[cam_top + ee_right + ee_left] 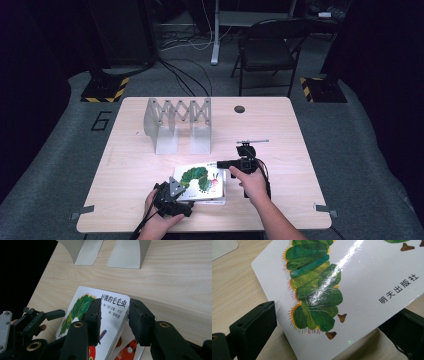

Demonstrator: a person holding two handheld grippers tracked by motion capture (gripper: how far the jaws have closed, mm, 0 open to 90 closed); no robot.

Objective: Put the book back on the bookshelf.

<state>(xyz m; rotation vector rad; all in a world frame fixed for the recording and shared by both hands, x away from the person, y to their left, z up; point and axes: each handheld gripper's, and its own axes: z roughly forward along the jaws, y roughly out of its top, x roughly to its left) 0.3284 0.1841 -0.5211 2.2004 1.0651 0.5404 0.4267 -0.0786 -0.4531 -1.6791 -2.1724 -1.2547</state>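
A white picture book with a green caterpillar on its cover (pixel 200 180) (pixel 362 277) (pixel 110 307) lies on top of a second book (pixel 127 347) near the table's front edge. My right gripper (pixel 221 164) (pixel 114 302) reaches in from the right. One pad sits on the cover and the other against the book's right edge, so it is shut on the caterpillar book, whose right side looks slightly raised. My left gripper (pixel 187 192) (pixel 338 312) is at the book's near left corner. Its jaws stand wide, with the corner lying between them and untouched.
A grey metal expanding book rack (pixel 177 122) (pixel 125 252) stands behind the books on the wooden table (pixel 125 165). A folding chair (pixel 267 50) and cables lie beyond the table. Bare tabletop stretches to the left and right of the books.
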